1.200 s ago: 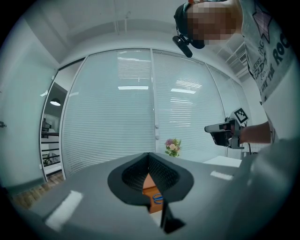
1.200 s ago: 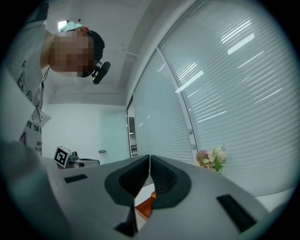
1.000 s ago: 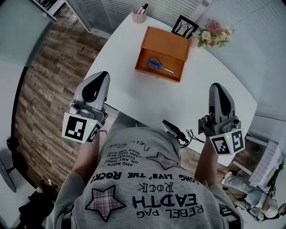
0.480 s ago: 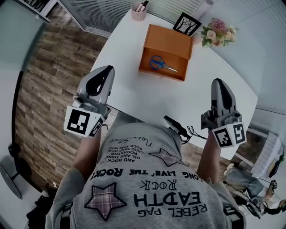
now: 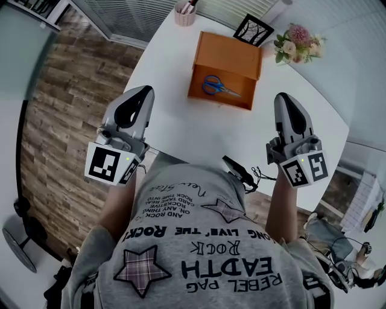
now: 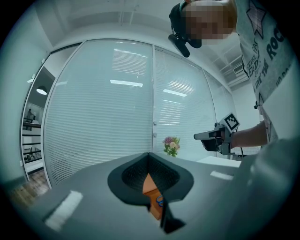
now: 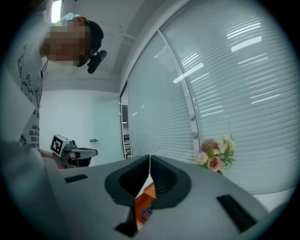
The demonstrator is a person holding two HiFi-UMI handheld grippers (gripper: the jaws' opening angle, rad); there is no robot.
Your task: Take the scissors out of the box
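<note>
Since a second ago both grippers have been easing forward over the near edge of the tabletop [image 5: 181, 130] toward the box [image 5: 220, 100], the right gripper [image 5: 282, 101] coming in more than the left gripper [image 5: 142, 93]; the box itself is not shifting. Task is barely starting: the scissors [image 5: 216, 86] are still lying flat inside the open orange box, blue handles to the left, blades pointing right, nothing touching them. Both grippers are hovering well short of the box, one on each side, jaws pressed together and carrying nothing; each gripper view is showing the pads meeting at the tip, with only the box peeking through the slit below. Everything is still to do, I'm judging: closing the gap, opening a gripper, reaching in past the walls, clamping the scissors, lifting out. Path is looking free, bare tabletop all the way. A pink cup [image 5: 186, 13] of pens, a picture frame [image 5: 253, 32] and flowers [image 5: 294, 46] are sitting behind the box, off the route; a black cabled gadget [image 5: 238, 172] is hanging at the near edge by the person's shirt. Likely snag: box walls crowding a thin, flat target.
</note>
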